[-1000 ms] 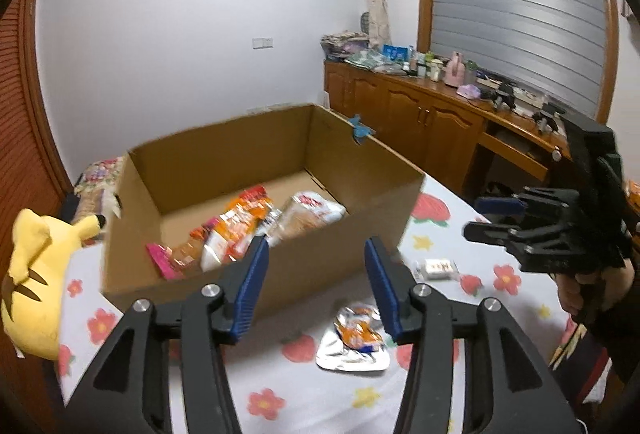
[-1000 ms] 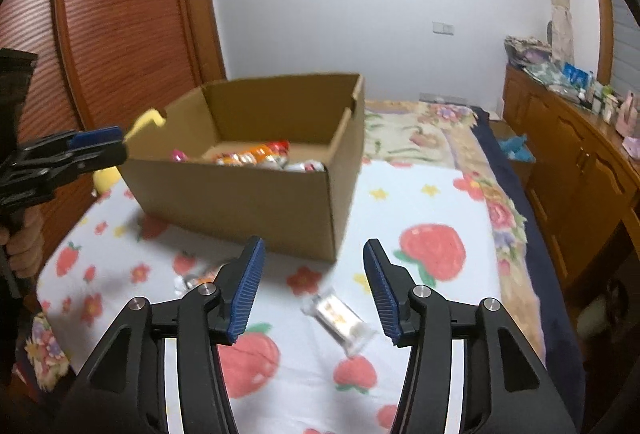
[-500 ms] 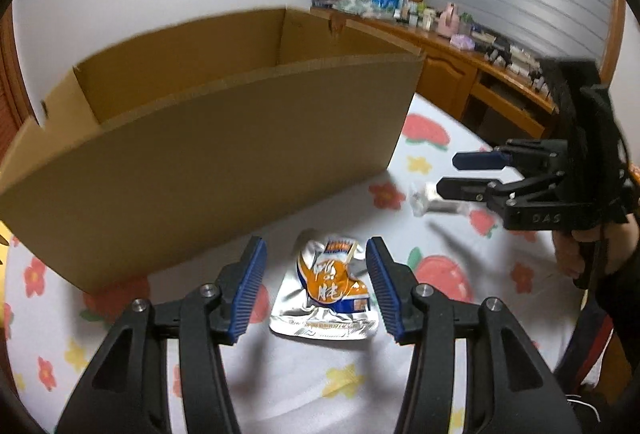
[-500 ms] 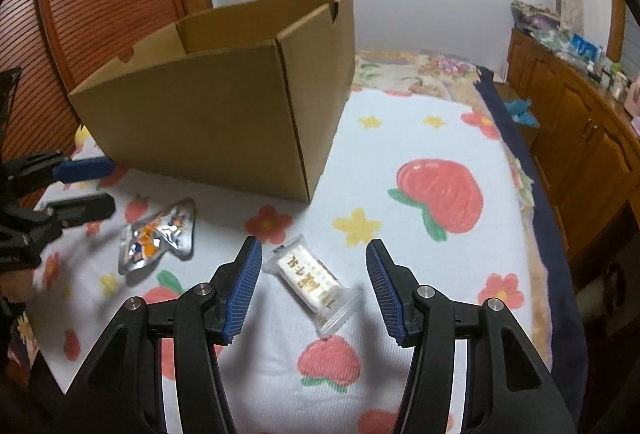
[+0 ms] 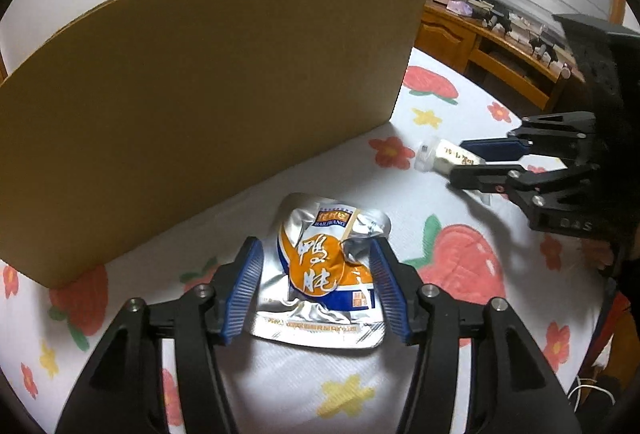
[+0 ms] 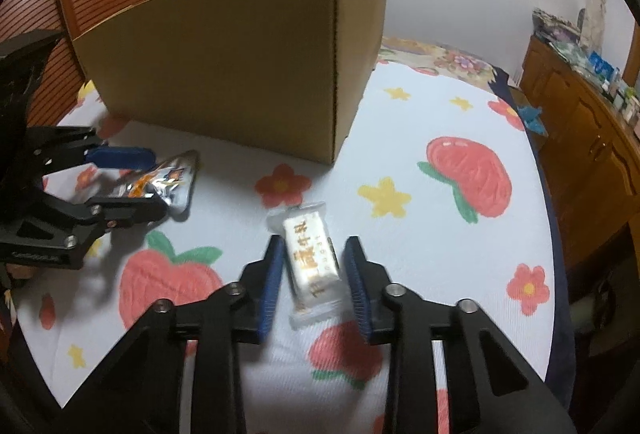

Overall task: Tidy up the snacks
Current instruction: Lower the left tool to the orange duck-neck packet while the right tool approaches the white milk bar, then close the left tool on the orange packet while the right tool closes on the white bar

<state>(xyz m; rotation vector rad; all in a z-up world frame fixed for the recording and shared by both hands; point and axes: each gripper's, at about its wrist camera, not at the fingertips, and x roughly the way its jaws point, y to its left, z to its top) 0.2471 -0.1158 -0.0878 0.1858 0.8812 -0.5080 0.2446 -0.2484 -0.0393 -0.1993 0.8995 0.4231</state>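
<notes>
Left tool straddles crinkled silver-orange pouch, w/ blue trim.

The left gripper, jaws just widened, straddles a silver-and-orange snack pouch on a strawberry-print cloth, beside a cardboard box.

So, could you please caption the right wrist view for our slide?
Right gripper jaws closing around a white candy bar beside the cardboard box.
</notes>
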